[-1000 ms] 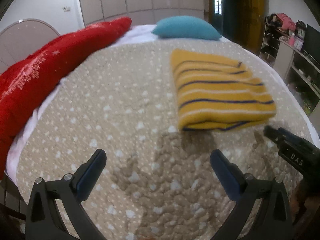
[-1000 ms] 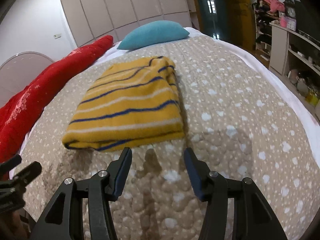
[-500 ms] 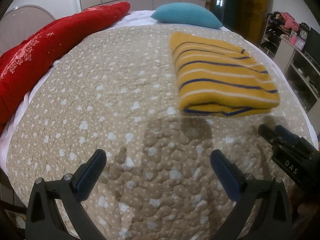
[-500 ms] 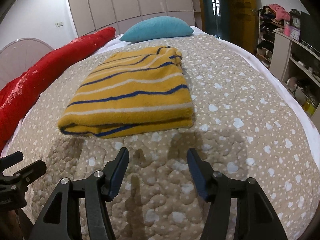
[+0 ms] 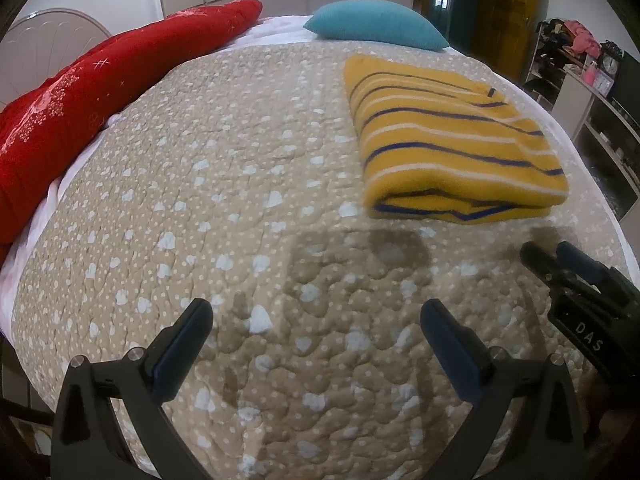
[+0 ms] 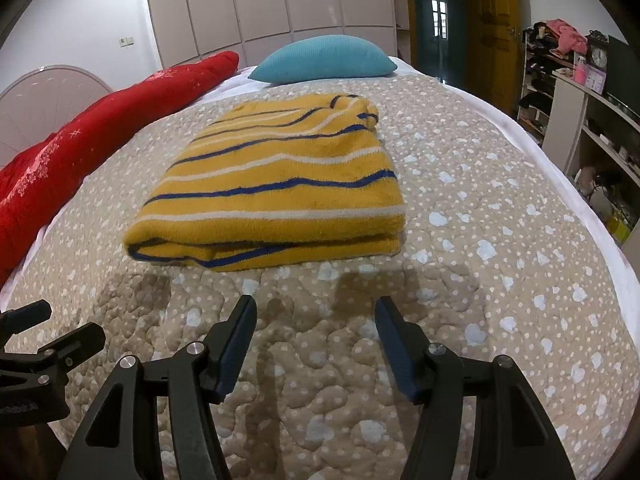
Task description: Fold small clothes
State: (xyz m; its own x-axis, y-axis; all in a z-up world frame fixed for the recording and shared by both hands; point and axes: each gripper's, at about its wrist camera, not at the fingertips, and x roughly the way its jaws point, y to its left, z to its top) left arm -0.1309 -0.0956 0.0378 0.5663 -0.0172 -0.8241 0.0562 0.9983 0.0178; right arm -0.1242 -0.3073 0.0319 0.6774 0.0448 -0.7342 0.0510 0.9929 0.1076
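A yellow knit garment with blue and white stripes (image 5: 452, 148) lies folded in a flat rectangle on the beige dotted quilt (image 5: 224, 184). In the right wrist view the garment (image 6: 280, 184) lies straight ahead, its folded edge nearest me. My left gripper (image 5: 316, 320) is open and empty, held above the quilt, left of and nearer than the garment. My right gripper (image 6: 316, 316) is open and empty, a short way back from the garment's near edge. The right gripper also shows at the right edge of the left wrist view (image 5: 560, 264).
A red blanket (image 5: 100, 92) runs along the bed's left side. A teal pillow (image 5: 376, 28) lies at the head of the bed. Shelves with clutter (image 6: 580, 92) stand to the right of the bed. The quilt's near edge drops off below the grippers.
Both grippers have drawn back and risen from the garment, which now sits farther ahead. The garment has not moved; both grippers stayed open.
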